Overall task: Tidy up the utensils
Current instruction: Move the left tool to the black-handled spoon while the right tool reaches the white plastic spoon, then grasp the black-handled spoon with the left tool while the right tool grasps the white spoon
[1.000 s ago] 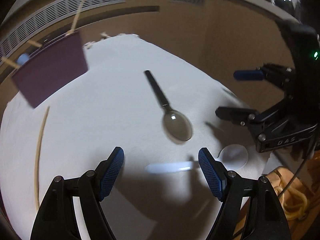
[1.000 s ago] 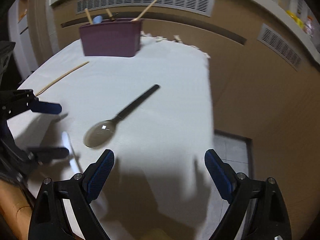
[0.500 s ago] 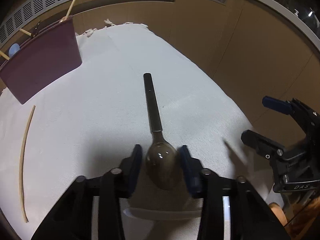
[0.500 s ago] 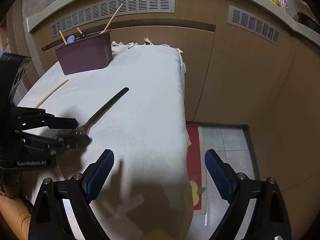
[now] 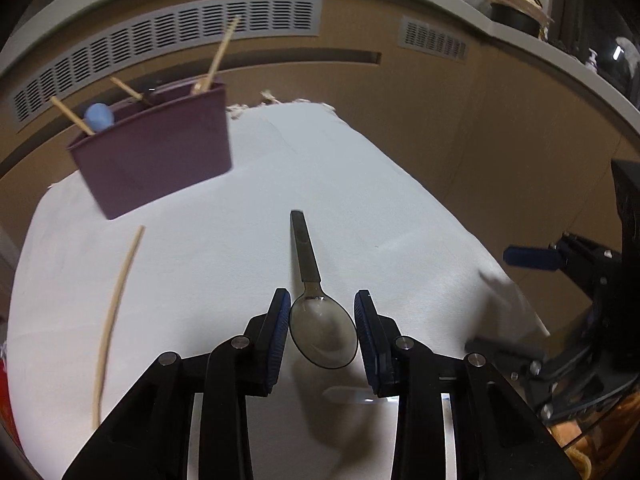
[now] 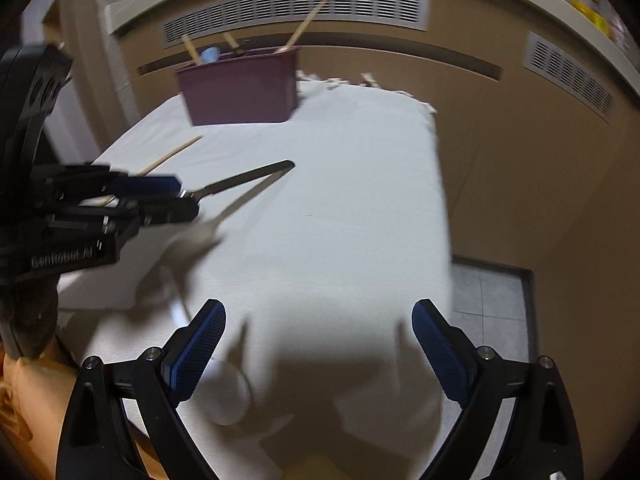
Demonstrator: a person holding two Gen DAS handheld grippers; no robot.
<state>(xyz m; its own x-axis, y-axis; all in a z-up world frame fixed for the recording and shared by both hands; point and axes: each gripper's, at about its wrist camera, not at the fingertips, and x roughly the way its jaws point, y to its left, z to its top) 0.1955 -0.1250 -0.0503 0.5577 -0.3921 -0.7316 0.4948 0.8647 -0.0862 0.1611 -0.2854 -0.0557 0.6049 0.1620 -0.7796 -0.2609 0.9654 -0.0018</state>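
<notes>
My left gripper (image 5: pixel 322 320) is shut on the bowl of a metal spoon with a black handle (image 5: pixel 306 254) and holds it lifted off the white cloth; the right wrist view shows the handle (image 6: pixel 248 178) sticking out of it in the air. A purple utensil box (image 5: pixel 156 154) with several wooden sticks and a blue spoon stands at the far left, also in the right wrist view (image 6: pixel 240 90). A loose wooden chopstick (image 5: pixel 114 312) lies on the cloth left of my gripper. My right gripper (image 6: pixel 318 346) is open and empty over the cloth's near part.
A white plastic spoon (image 6: pixel 228 394) lies on the cloth near my right gripper's left finger. The table's right edge (image 6: pixel 440 208) drops to a tiled floor. Wooden cabinets with vents stand behind the table. An orange cushion (image 6: pixel 24 400) is at the near left.
My left gripper closed on the spoon's bowl and lifted it off the cloth. The right gripper stayed open and shifted a little.
</notes>
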